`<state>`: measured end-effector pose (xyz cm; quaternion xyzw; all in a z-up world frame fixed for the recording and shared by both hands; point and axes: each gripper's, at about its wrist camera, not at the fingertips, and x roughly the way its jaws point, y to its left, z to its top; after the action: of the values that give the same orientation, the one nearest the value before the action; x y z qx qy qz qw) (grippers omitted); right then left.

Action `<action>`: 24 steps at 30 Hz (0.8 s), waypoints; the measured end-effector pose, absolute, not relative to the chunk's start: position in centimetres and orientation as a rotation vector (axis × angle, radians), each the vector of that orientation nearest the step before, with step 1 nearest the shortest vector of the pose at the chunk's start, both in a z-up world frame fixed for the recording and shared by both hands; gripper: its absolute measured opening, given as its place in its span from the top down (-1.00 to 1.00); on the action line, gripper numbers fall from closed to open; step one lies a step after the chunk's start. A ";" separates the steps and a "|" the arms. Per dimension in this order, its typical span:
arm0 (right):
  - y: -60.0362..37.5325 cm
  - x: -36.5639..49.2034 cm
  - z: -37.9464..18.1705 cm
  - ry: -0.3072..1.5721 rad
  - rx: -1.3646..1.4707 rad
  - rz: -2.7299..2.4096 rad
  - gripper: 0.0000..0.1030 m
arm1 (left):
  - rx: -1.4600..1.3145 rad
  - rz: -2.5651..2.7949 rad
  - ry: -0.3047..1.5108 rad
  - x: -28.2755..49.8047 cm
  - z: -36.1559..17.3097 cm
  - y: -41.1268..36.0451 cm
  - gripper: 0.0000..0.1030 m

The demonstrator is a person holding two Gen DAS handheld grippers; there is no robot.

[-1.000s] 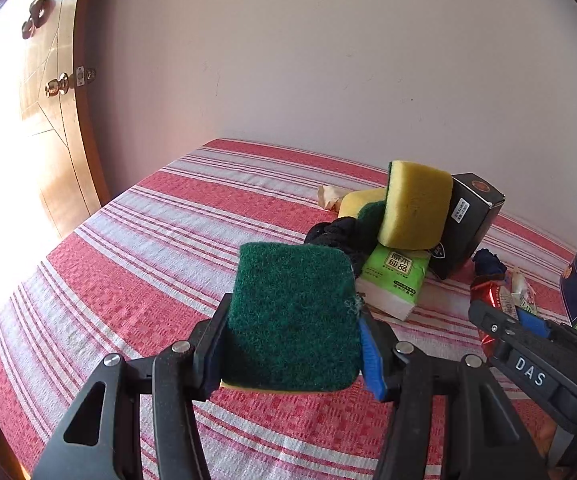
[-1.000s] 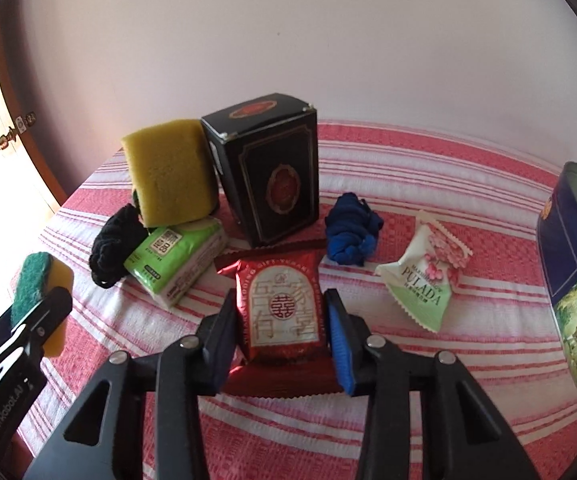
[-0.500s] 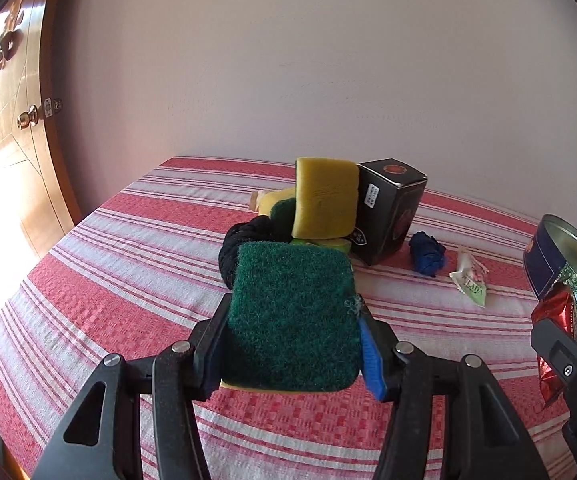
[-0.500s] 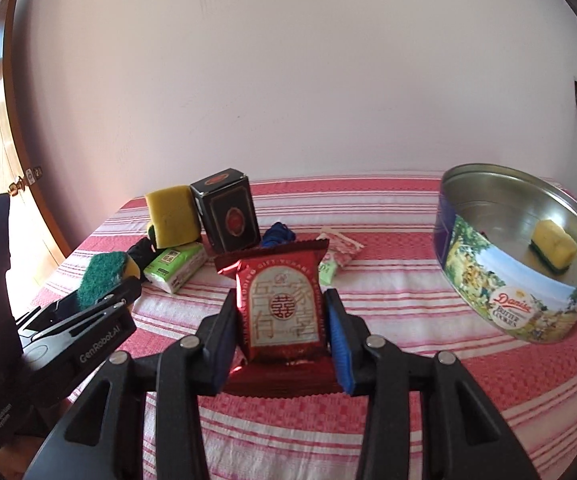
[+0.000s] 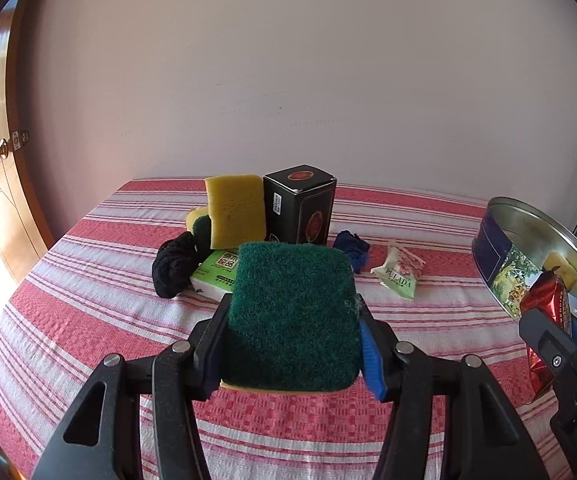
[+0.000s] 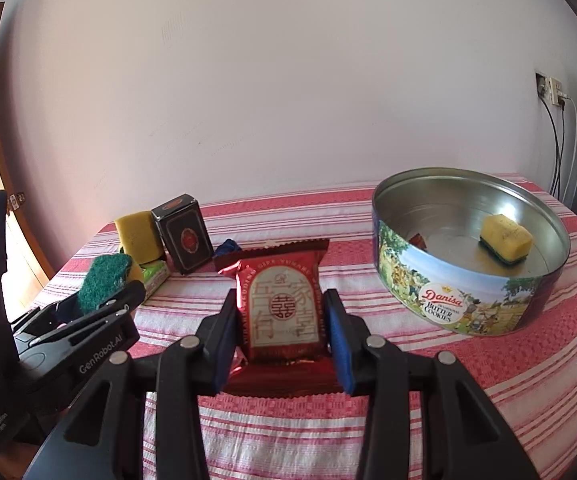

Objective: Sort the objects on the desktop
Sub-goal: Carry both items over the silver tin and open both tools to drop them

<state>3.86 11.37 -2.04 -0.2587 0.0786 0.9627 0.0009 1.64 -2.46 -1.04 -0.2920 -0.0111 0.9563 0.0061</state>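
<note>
Left tongs [image 5: 292,344] pinching sponge [image 5: 292,316] by its sides, above counter [image 5: 88,320]; soft, light, squashes easily. Right tongs [image 6: 280,340] pinching red snack packet [image 6: 282,312]; crinkly foil, likely slippery, grip mid-body. Tin [image 6: 468,304] near right.

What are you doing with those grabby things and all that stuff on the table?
A person is sorting things with a tool in each hand. The left tool is clamped on a green scrubbing sponge. The right tool grips a shiny red snack packet. A round cookie tin stands open on the striped tablecloth with one sponge inside. A black box, another sponge and small packets wait at the back.
</note>
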 end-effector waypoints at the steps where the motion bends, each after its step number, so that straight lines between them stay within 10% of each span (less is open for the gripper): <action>1: 11.7 4.0 -2.0 0.247 -0.801 3.019 0.20 | -0.911 2.989 -0.029 1.7 -1.0 -2.1 -0.11; 24: 20.4 6.4 -0.9 0.349 -0.677 2.875 0.20 | -0.845 2.793 0.077 2.2 0.5 7.7 -0.11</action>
<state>6.38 20.37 -0.86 -0.2269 0.1169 0.9632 0.0838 2.17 7.65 0.54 -0.2876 0.0261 0.9509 0.1110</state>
